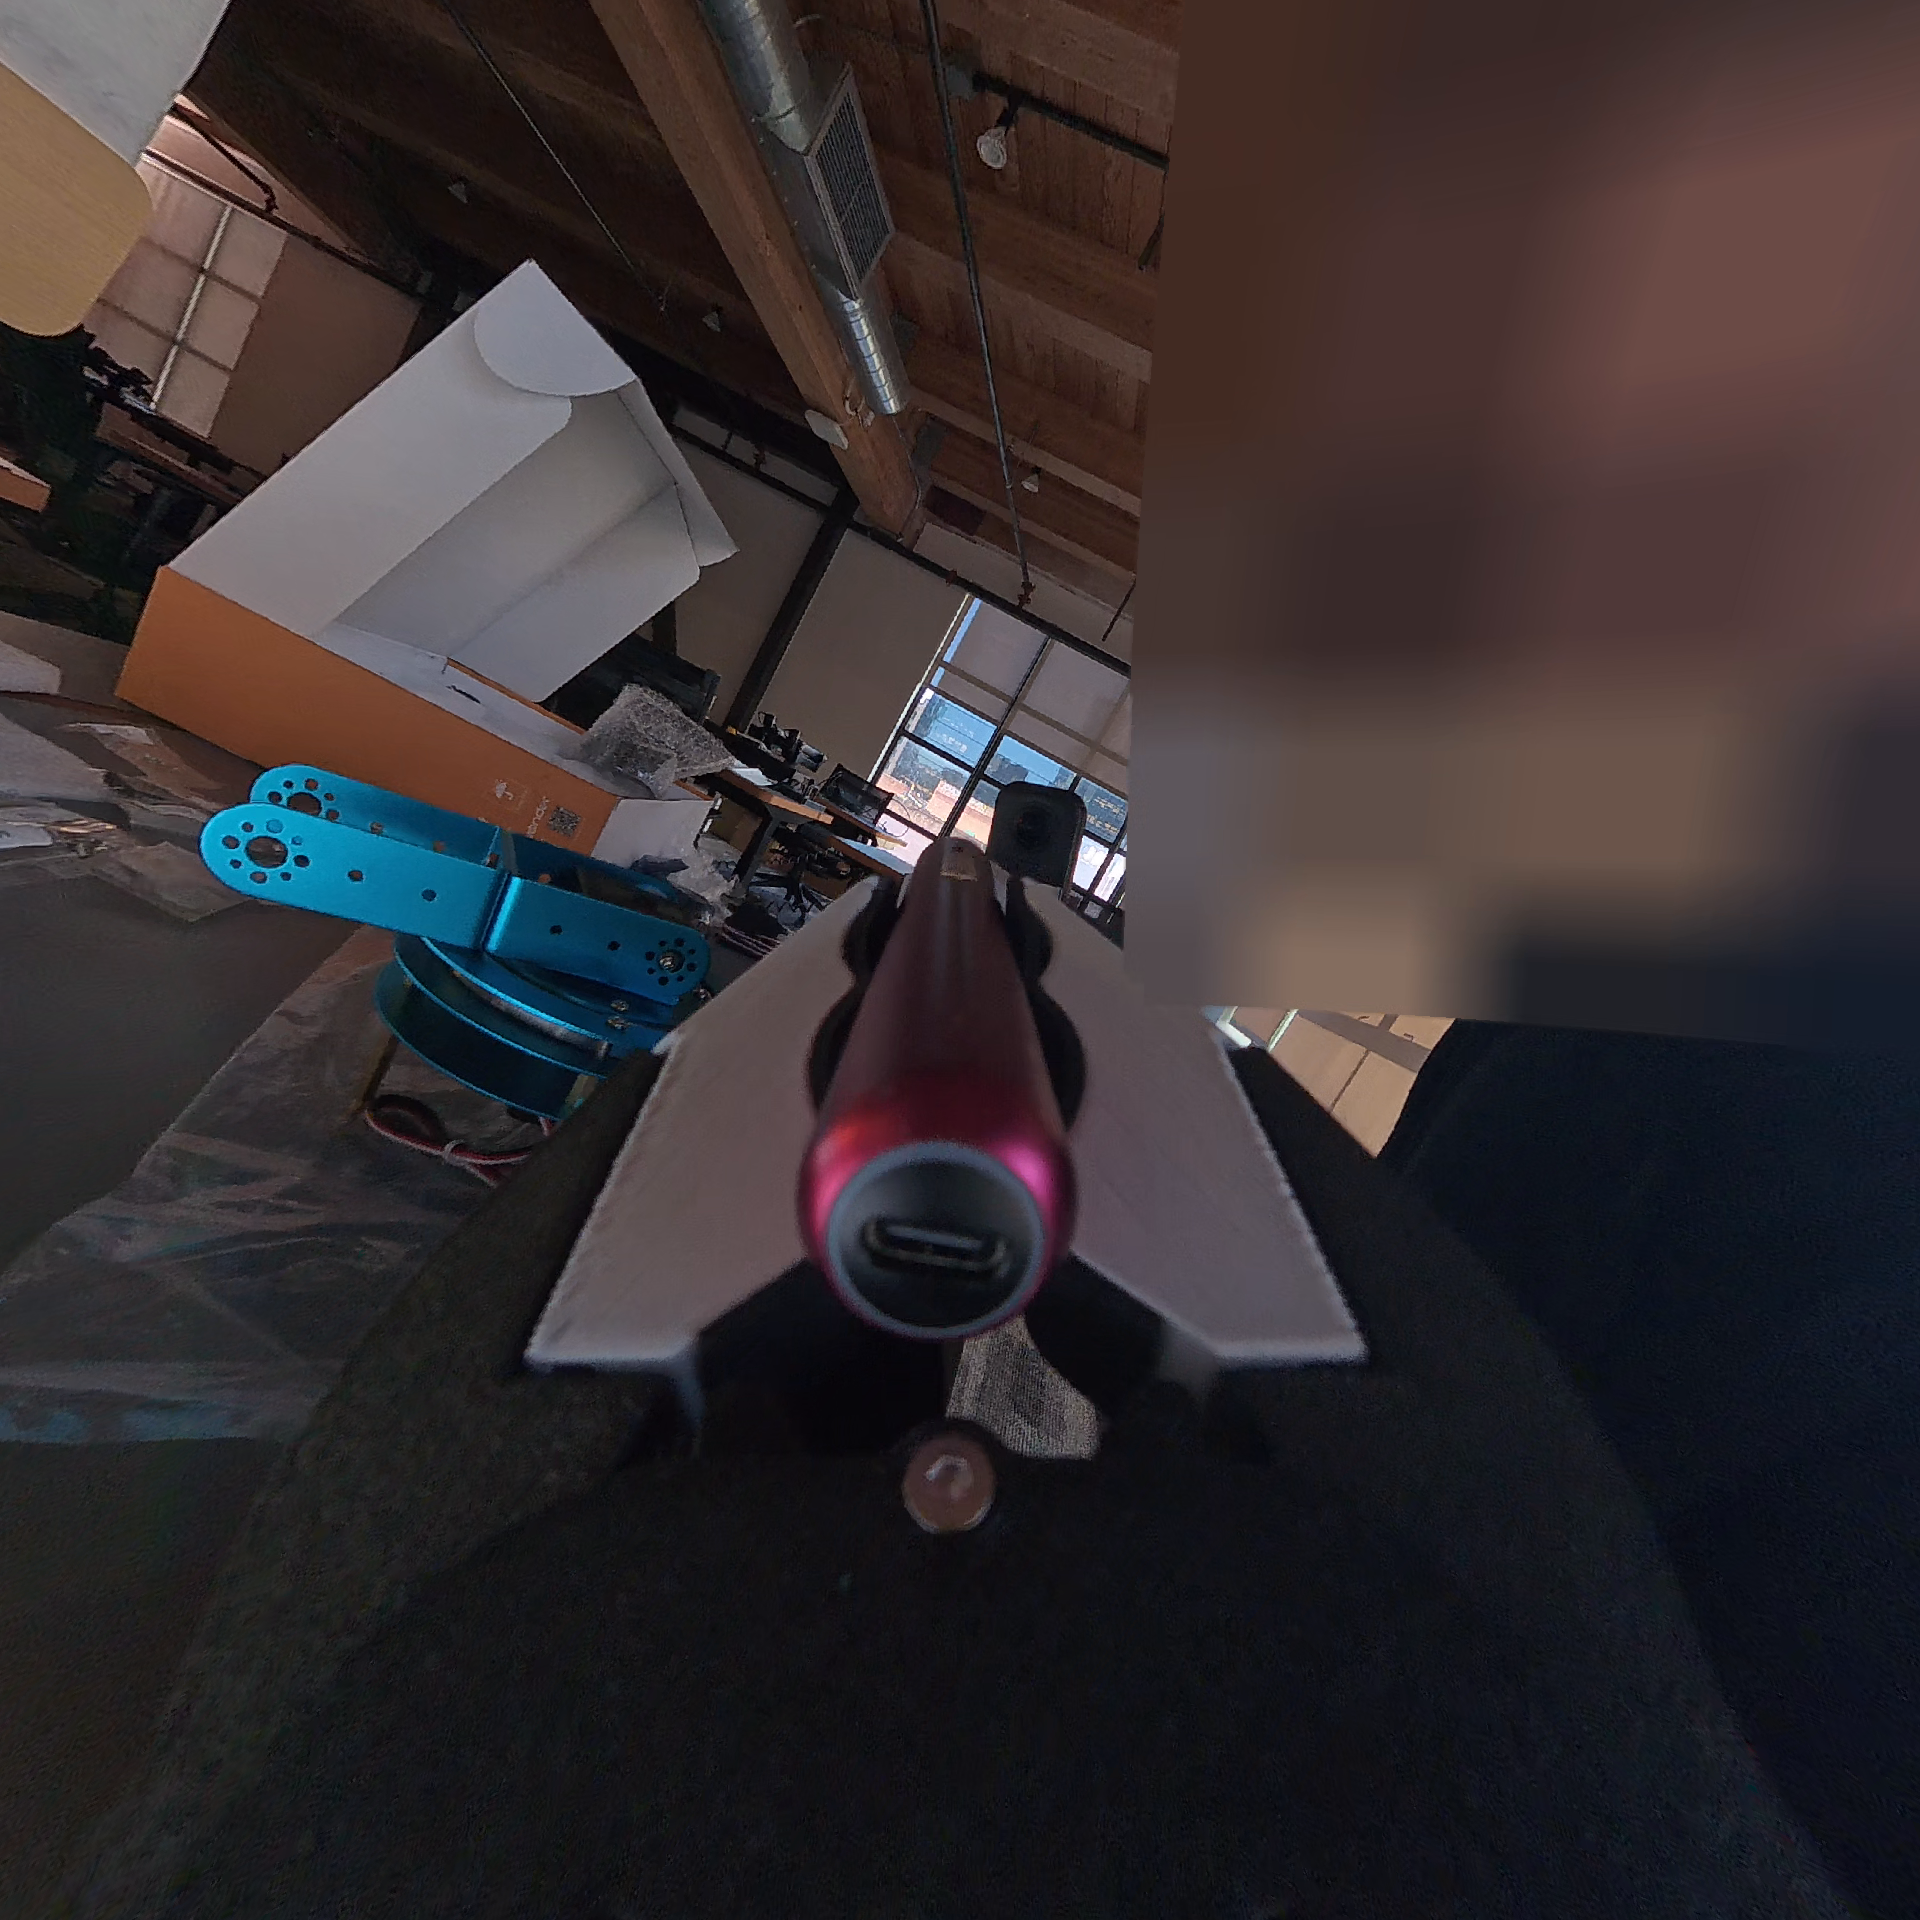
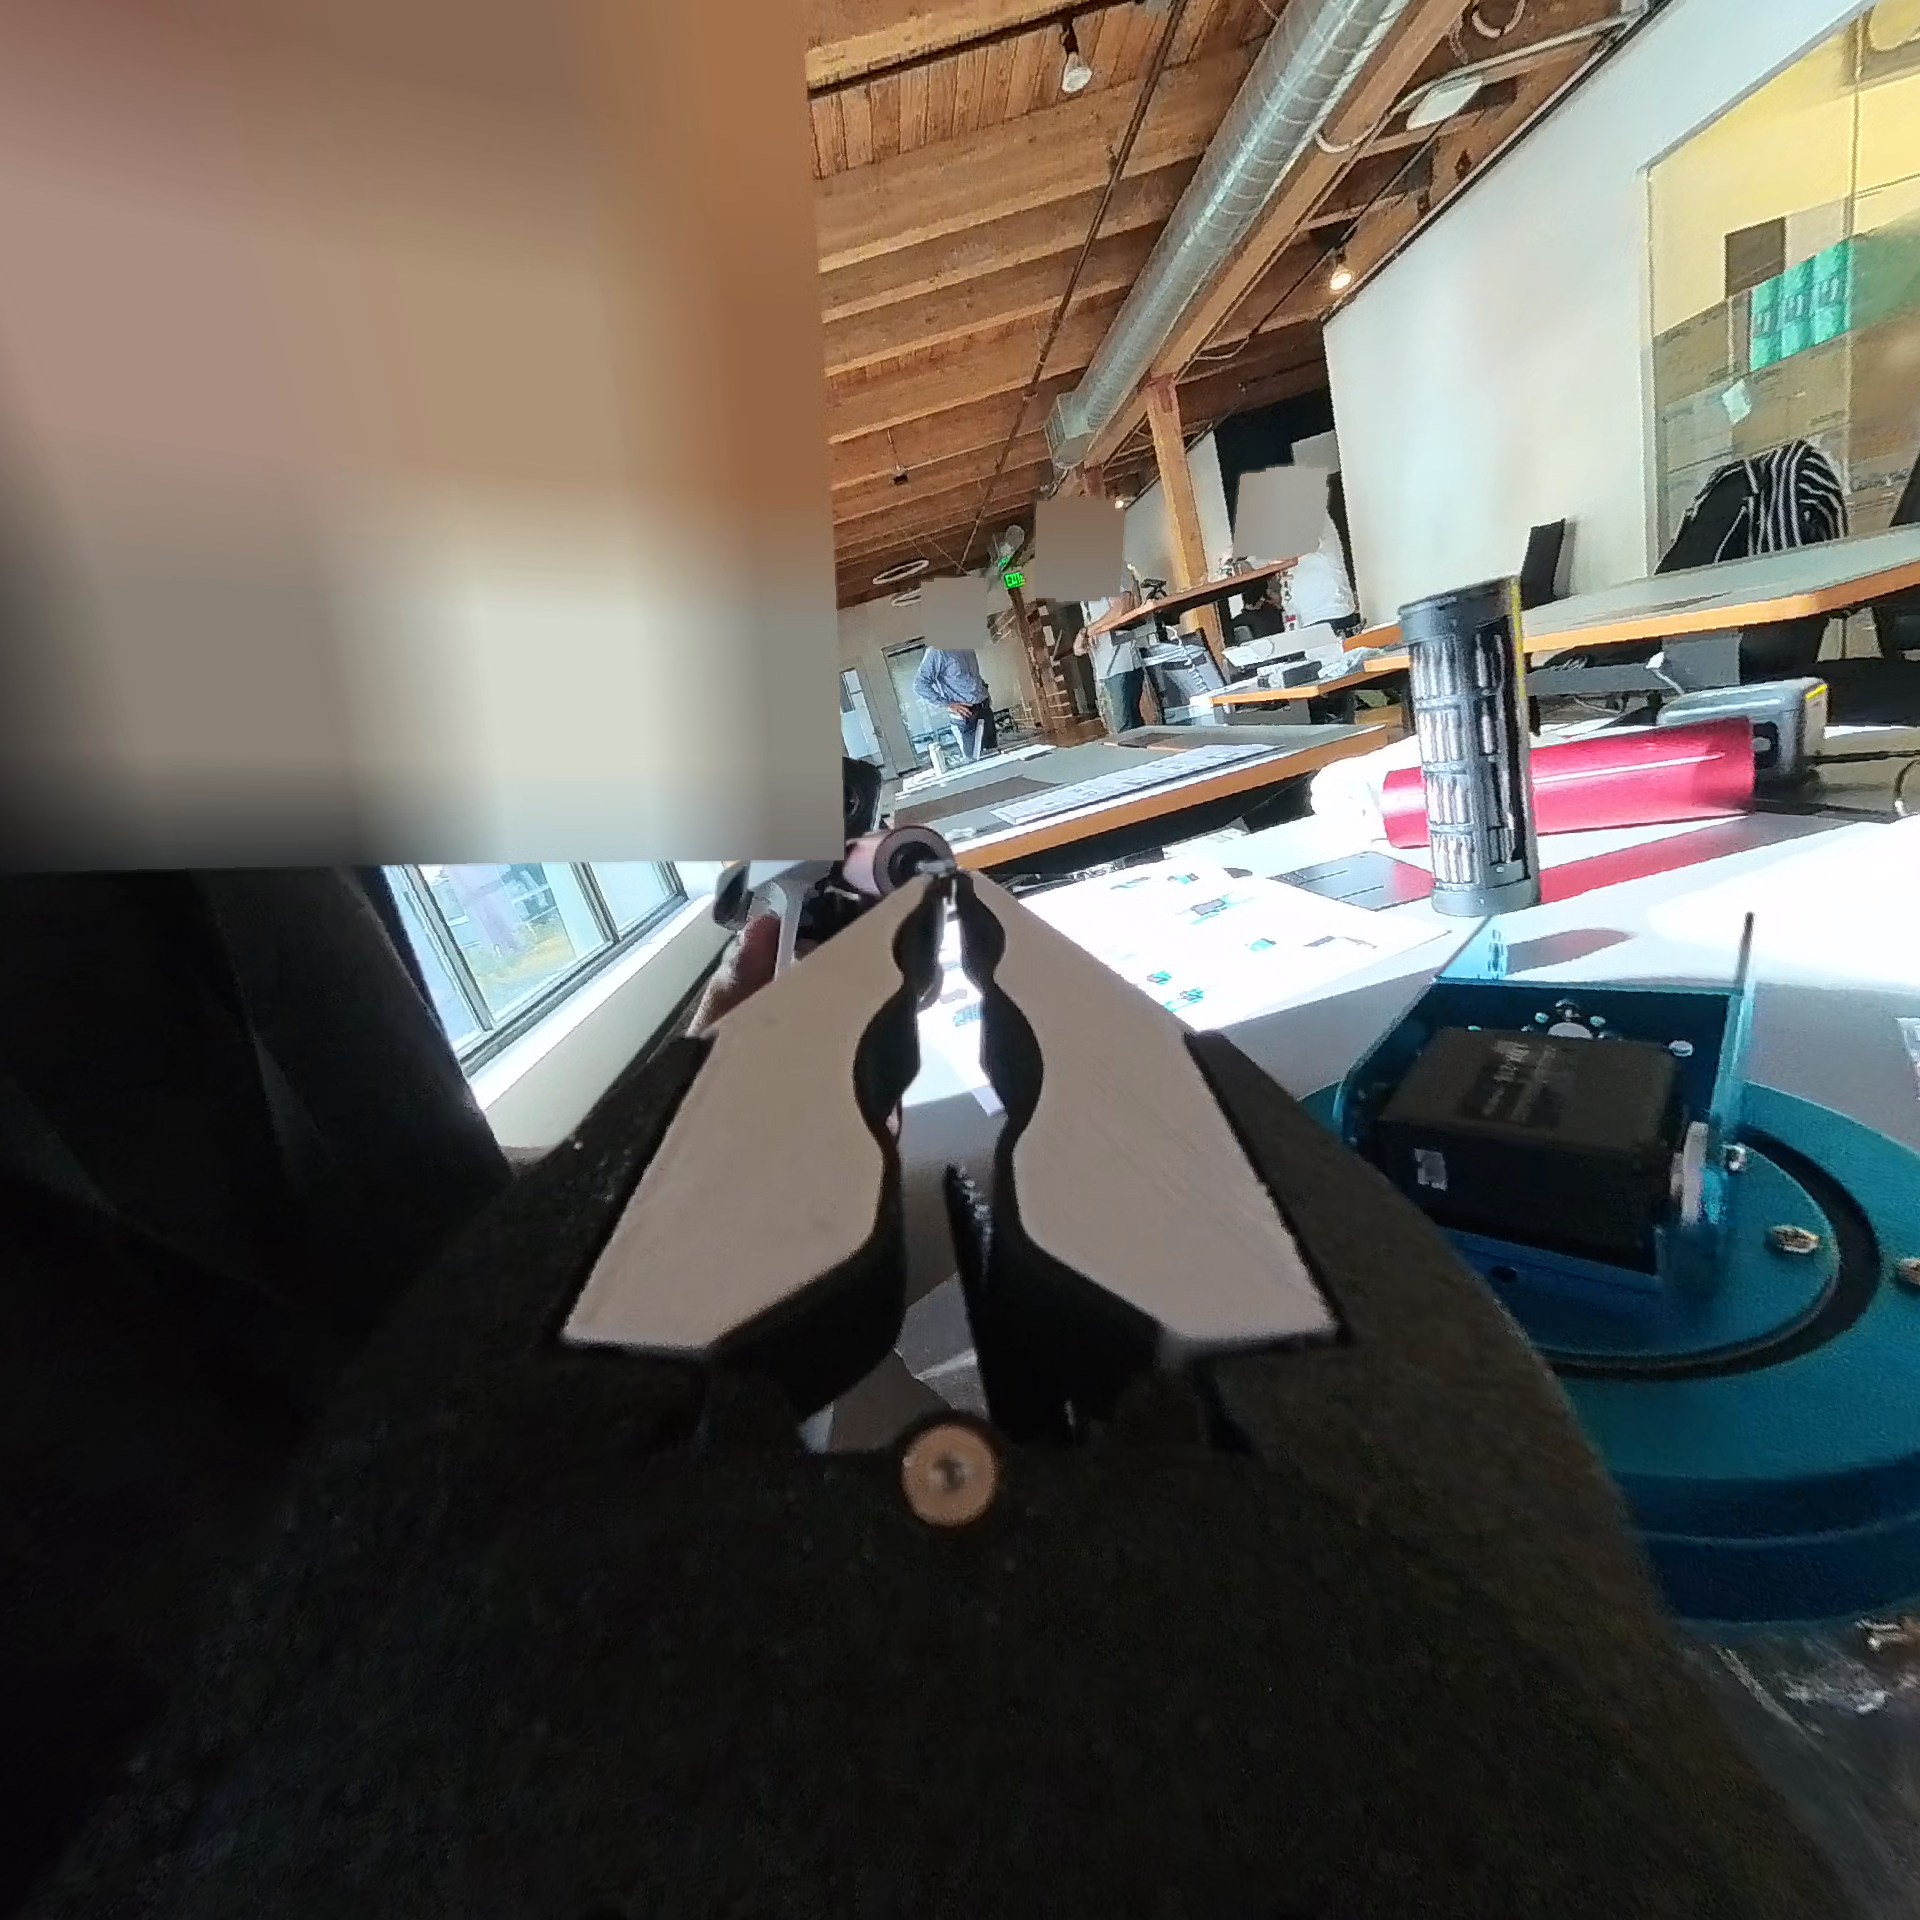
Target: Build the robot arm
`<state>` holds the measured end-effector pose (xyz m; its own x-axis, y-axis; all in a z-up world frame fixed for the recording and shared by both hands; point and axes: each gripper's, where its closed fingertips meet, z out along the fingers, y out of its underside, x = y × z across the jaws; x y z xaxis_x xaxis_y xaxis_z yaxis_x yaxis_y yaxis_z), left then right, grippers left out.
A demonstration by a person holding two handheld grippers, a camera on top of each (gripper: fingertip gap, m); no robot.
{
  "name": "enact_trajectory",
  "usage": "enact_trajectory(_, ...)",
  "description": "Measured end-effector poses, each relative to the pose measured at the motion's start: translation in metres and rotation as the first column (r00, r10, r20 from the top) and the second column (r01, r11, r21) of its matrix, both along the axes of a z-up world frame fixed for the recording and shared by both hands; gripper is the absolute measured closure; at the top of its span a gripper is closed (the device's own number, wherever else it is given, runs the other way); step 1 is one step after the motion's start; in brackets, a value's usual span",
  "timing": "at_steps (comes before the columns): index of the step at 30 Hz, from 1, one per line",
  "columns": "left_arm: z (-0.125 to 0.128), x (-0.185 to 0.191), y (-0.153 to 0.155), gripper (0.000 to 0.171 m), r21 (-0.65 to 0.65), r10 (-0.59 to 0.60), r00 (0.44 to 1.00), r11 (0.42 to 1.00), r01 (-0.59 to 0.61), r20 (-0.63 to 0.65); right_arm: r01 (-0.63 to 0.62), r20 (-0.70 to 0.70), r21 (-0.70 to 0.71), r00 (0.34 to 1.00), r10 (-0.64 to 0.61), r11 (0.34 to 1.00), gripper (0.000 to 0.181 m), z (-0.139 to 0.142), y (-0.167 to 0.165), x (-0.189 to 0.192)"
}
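Note:
My left gripper (image 1: 951, 873) is shut on a magenta pen-shaped electric screwdriver (image 1: 935, 1091). It lies along the fingers with its grey rear end and charging port facing the camera. My right gripper (image 2: 943, 883) is shut on a thin metal bit (image 2: 940, 902) at its fingertips. The bit sits right at the nose of the screwdriver (image 2: 896, 860), which the left gripper (image 2: 769, 925) holds opposite. A blue metal robot-arm base with brackets (image 1: 488, 904) stands on the table to the left. In the right wrist view the base (image 2: 1714, 1382) is close on the right and carries a black servo (image 2: 1527, 1122).
An open orange and white box (image 1: 416, 592) stands behind the blue base. A black cylindrical bit holder (image 2: 1470, 748), a red case (image 2: 1621, 779) and a printed sheet (image 2: 1195, 935) lie on the white table (image 2: 1621, 935). People stand far back among the desks. One gripper's finger ends stand about 9 cm off the other's.

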<state>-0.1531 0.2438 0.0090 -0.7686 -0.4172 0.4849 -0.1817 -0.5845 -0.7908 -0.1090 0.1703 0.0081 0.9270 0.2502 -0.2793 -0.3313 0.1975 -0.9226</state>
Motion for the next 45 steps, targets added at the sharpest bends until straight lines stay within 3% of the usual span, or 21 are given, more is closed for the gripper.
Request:
enact_trajectory(14, -0.007, -0.011, 0.002, 0.151, 0.253, -0.012, 1.000, 0.968, 0.008, 0.013, 0.056, 0.199, -0.184, 0.980, -0.019, 0.981, 0.181, -0.022, 0.004, -0.007)
enact_trajectory(22, -0.019, -0.015, 0.002, 0.151, 0.381, -0.073, 0.995, 0.920, 0.094, -0.067, 0.121, 0.437, -0.385, 0.897, 0.065, 0.915, 0.181, -0.047, 0.005, -0.017)
enact_trajectory(29, -0.032, -0.007, 0.002, 0.151, 0.369, -0.064, 0.978, 0.919, 0.136, -0.200, 0.243, 0.614, -0.463, 0.781, 0.111, 0.852, 0.181, -0.067, 0.007, -0.012)
enact_trajectory(35, -0.046, -0.001, 0.006, 0.151, 0.295, -0.021, 0.972, 0.951, 0.092, -0.235, 0.256, 0.581, -0.509, 0.807, 0.108, 0.822, 0.180, -0.078, 0.010, -0.003)
enact_trajectory(45, -0.044, -0.003, 0.013, 0.152, 0.229, 0.018, 0.982, 0.973, 0.026, -0.189, 0.260, 0.586, -0.500, 0.804, 0.102, 0.826, 0.174, -0.072, 0.020, -0.001)
